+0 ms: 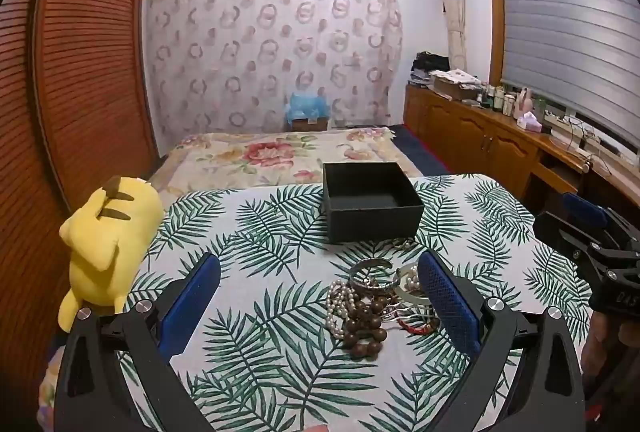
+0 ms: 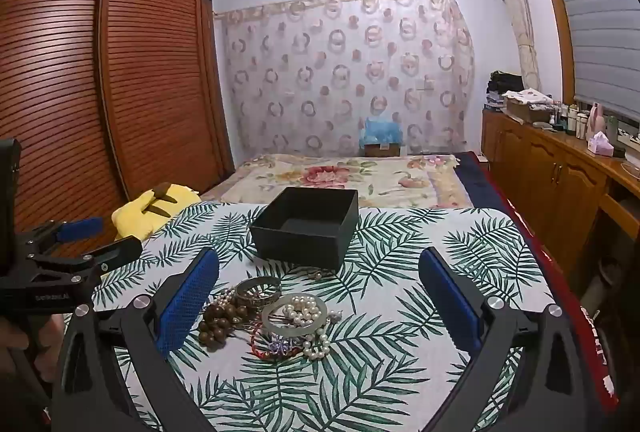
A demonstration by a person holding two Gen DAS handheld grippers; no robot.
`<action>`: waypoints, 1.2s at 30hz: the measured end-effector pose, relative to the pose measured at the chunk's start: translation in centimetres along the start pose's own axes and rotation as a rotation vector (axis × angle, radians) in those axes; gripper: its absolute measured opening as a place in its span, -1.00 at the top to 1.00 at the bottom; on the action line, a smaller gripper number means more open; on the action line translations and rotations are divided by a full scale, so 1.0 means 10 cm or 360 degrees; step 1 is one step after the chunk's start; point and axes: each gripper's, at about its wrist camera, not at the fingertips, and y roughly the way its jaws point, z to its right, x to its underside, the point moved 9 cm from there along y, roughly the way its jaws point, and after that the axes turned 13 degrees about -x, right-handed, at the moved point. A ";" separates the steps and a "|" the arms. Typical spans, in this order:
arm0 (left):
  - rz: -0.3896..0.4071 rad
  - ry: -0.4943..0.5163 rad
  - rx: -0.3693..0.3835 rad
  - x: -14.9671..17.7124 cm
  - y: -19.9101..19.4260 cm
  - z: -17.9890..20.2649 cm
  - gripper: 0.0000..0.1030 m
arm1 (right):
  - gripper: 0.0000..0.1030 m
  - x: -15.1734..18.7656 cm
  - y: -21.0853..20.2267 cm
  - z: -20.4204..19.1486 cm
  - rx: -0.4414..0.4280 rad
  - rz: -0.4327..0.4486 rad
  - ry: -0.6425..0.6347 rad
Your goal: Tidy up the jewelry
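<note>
Jaws wide on two grippers, left gripper (image 1: 320, 292) and right gripper (image 2: 320, 292); one black box (image 1: 372, 201); one jewelry pile (image 2: 272, 316).

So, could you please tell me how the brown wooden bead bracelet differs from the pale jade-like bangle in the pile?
The wooden bead bracelet is dark brown; the pale bangle is whitish-green. The bracelet is a bunched string of round beads, while the bangle is one smooth rigid ring. The bangle lies flat with pearls heaped inside it; the bracelet encloses nothing visible. Both lie in the same pile on the leaf-print cloth, outside the black box.
</note>
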 end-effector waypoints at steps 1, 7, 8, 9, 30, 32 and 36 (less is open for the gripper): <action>0.0004 -0.0005 0.0004 0.00 0.00 0.00 -0.85 | -0.95 0.01 0.01 0.00 0.0001 -0.0010 -0.0001; 0.0008 0.0002 0.0009 0.00 -0.03 0.01 -0.85 | -0.95 0.00 0.01 0.00 0.0008 -0.0003 -0.0001; 0.0009 0.0001 0.0010 -0.01 -0.04 0.02 -0.85 | -0.95 0.00 0.01 0.00 0.0010 -0.0001 -0.0001; 0.0004 -0.0011 0.0005 -0.01 0.00 0.00 -0.85 | -0.95 0.01 0.01 0.00 -0.0002 -0.0008 0.0003; 0.0042 -0.0021 0.0009 -0.06 -0.11 -0.01 -0.85 | -0.95 0.00 0.00 -0.03 -0.0004 -0.0002 0.0001; 0.0043 -0.0021 0.0008 -0.07 -0.13 -0.01 -0.85 | -0.95 0.00 0.00 -0.03 -0.0006 -0.0002 0.0002; 0.0044 -0.0022 0.0009 -0.07 -0.13 -0.02 -0.85 | -0.95 0.00 0.00 -0.03 -0.0007 0.0000 0.0002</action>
